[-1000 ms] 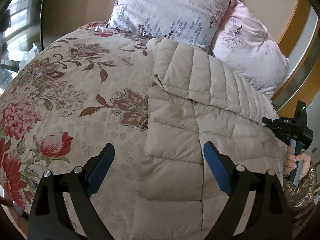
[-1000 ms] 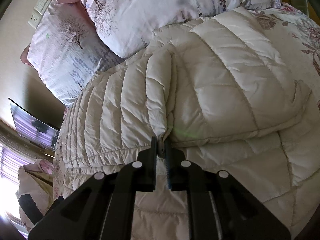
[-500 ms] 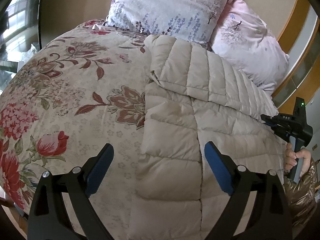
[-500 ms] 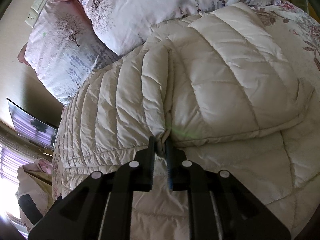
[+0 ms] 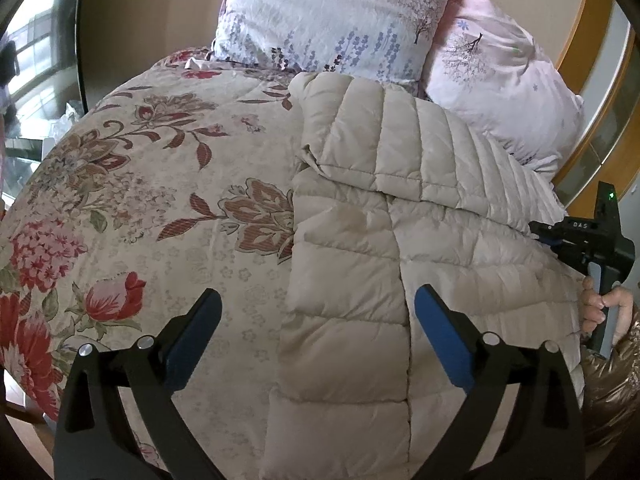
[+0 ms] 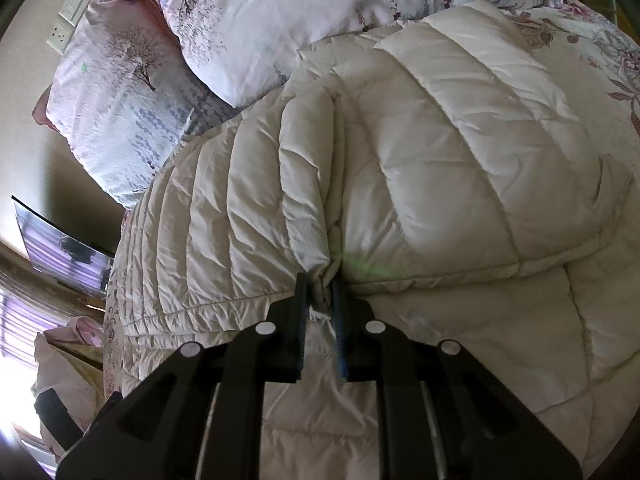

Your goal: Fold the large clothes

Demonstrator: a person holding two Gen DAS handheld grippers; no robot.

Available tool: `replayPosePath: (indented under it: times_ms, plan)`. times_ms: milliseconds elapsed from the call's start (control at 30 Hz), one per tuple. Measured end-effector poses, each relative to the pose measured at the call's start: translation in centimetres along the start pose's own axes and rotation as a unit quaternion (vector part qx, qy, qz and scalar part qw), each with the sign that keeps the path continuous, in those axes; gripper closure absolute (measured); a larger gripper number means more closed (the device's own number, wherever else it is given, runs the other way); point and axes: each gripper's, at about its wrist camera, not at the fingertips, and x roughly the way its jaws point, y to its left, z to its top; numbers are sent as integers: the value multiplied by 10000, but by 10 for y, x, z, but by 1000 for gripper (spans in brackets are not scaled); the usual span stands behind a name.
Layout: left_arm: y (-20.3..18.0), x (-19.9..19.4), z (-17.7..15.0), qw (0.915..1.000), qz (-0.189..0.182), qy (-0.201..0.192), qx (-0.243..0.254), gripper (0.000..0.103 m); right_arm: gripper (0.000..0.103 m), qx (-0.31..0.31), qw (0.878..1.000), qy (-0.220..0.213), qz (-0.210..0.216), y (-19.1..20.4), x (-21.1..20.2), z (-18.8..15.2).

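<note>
Left wrist: "DAS" on right tongs (image 5: 581, 240) pinching jacket (image 5: 360, 264); left tongs (image 5: 318, 336) widening, empty.

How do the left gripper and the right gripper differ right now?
The left gripper is opening wide above the beige puffer coat with its pads pressing on nothing; the right gripper is nearly closed, pinching a fold of that coat. The left gripper straddles the coat's edge beside the floral quilt; the right gripper sits over the coat's bunched middle. Both are black and angled down at the bed.
</note>
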Motion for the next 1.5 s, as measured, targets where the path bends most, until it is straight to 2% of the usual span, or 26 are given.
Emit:
replayPosePath:
  times_ms: [433, 867, 1100, 1267, 1367, 1500]
  plan:
    - [-1, -2, -6, 9996, -268, 83, -102, 5, 81, -27, 10000, 84, 37, 1, -1, 1]
    - [0, -3, -9, 9985, -489, 183, -140, 5, 53, -135, 9998, -49, 140, -14, -47, -4]
    - [7, -4, -14, 9960, -807, 309, -208, 5, 38, -200, 9997, -111, 86, -57, -96, -17]
    - [15, -7, -19, 9931, -1059, 408, -306, 14, 34, 135, 9994, -295, -112, -107, -136, -31]
    - [18, -11, -24, 9914, -1195, 412, -350, 15, 34, 440, 9984, -319, -181, -141, -157, -43]
    - [22, -18, -33, 9877, -1440, 423, -443, 18, 34, 597, 9981, -173, -6, -167, -171, -60]
